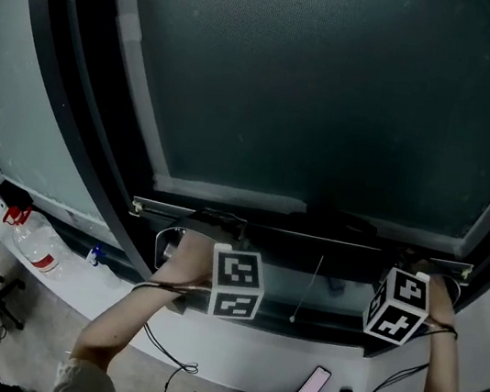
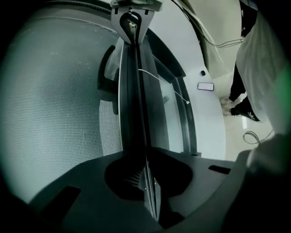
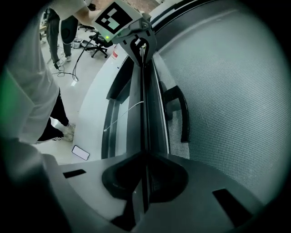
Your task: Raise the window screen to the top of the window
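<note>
The window screen is grey mesh [image 1: 336, 94] with a thin bottom bar [image 1: 313, 235] that runs level across the window. My left gripper [image 1: 210, 227] is shut on the bar's left end, its marker cube [image 1: 236, 283] below it. My right gripper [image 1: 421, 266] is shut on the right end. In the left gripper view the bar [image 2: 132, 100] runs edge-on from my left gripper [image 2: 148, 182] up to the right gripper [image 2: 133, 20]. In the right gripper view the bar [image 3: 144, 100] leads from my right gripper [image 3: 144, 182] to the left gripper [image 3: 137, 43]. A pull cord [image 1: 307, 289] hangs below the bar.
A black handle [image 3: 182, 113] sits on the frame beside the mesh [image 3: 227, 100]. A phone [image 1: 314, 384] lies on the white sill [image 1: 235, 366]; a clear bottle [image 1: 33, 248] stands at its left. The dark window frame [image 1: 68, 86] curves up the left side. A person's legs [image 3: 57, 113] are nearby.
</note>
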